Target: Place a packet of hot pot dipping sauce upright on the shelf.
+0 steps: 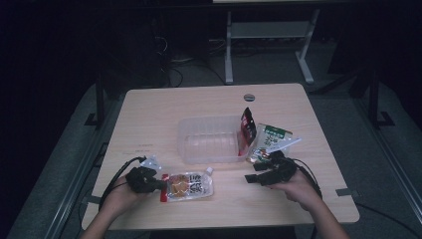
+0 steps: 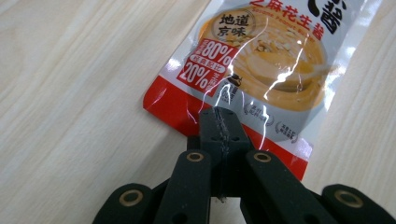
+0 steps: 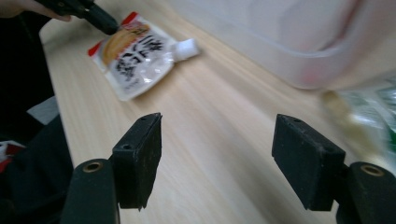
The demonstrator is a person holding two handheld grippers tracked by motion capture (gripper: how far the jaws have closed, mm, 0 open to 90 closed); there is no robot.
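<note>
Your left gripper (image 2: 219, 122) is clamped on the red bottom edge of the sauce pouch (image 1: 190, 185), lying flat near the table's (image 1: 149, 119) front edge; bare wood around it; your right gripper (image 3: 217, 154) stands apart, nothing between; pouch is glossy, white-capped, just before the clear container (image 1: 209, 139).

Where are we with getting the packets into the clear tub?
Nothing lies in the clear tub yet, as far as the high view shows. In hand: the left gripper is shut on the red edge of the sauce pouch, which lies flat on the table. The right gripper is open and empty. Left: the pouch, a red packet against the tub's side, and a green packet beside it.
</note>
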